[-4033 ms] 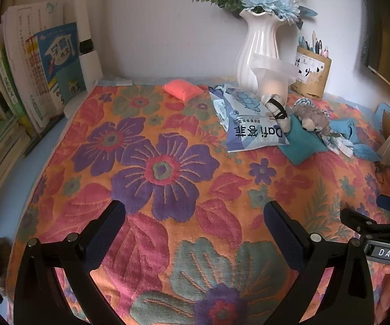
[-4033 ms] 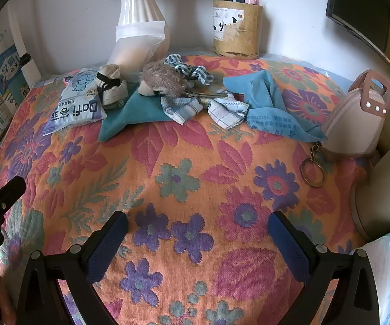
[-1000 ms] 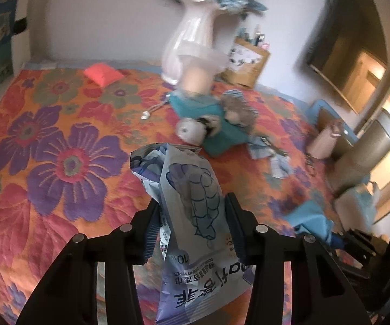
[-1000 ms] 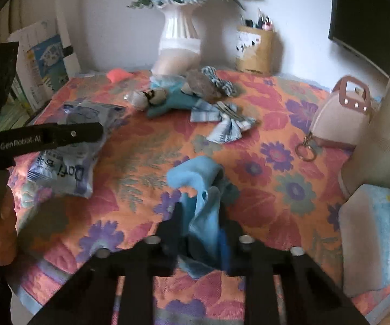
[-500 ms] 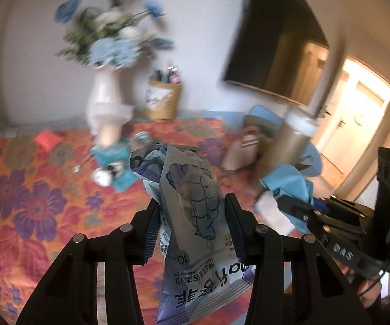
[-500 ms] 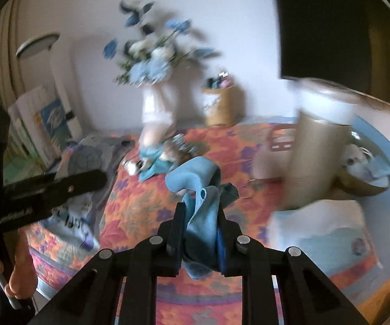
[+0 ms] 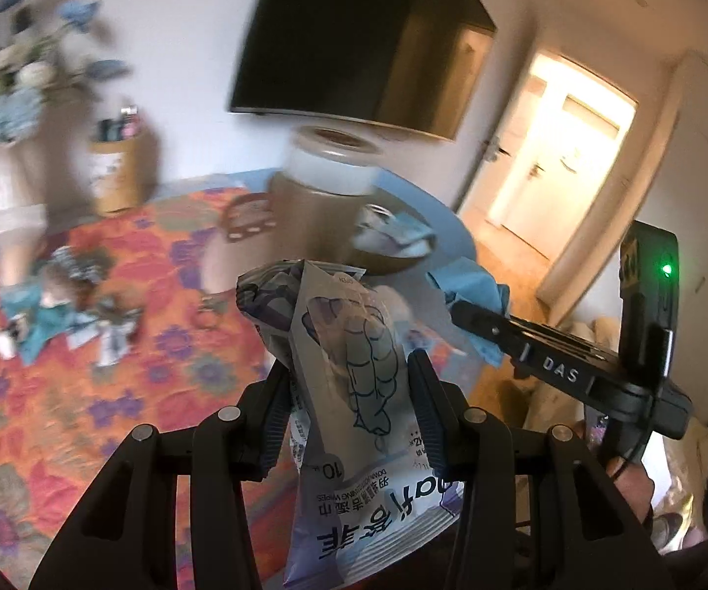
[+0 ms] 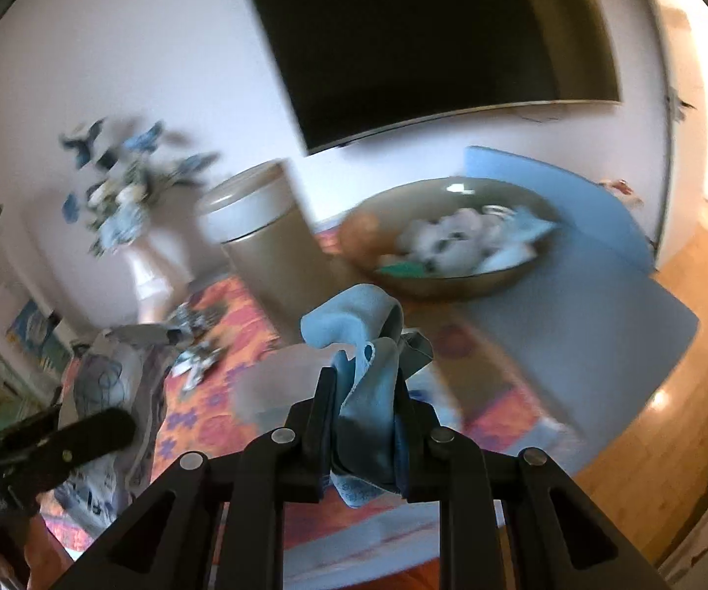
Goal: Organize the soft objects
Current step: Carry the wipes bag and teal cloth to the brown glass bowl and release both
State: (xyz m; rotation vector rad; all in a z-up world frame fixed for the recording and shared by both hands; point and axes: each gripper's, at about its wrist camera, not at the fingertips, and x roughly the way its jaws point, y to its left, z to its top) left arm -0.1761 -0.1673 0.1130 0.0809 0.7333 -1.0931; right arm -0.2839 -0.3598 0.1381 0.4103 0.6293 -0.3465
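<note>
- The left tool (image 7: pixel 349 393) clamps a pack of wipes (image 7: pixel 354 383) with its pads pressed on both sides; the pack's long axis runs along the fingers and its crumpled end points away from the camera.
- The right tool (image 8: pixel 366 405), nearly closed, pinches a bunched blue cloth (image 8: pixel 368 383) that stands up between its fingers.
- Only the right view shows the inside of the bowl (image 8: pixel 526 265) with soft things in it.
- Both packs hang above the floral surface (image 7: pixel 58 393) near its edge, with open floor (image 8: pixel 673 393) beyond.
</note>
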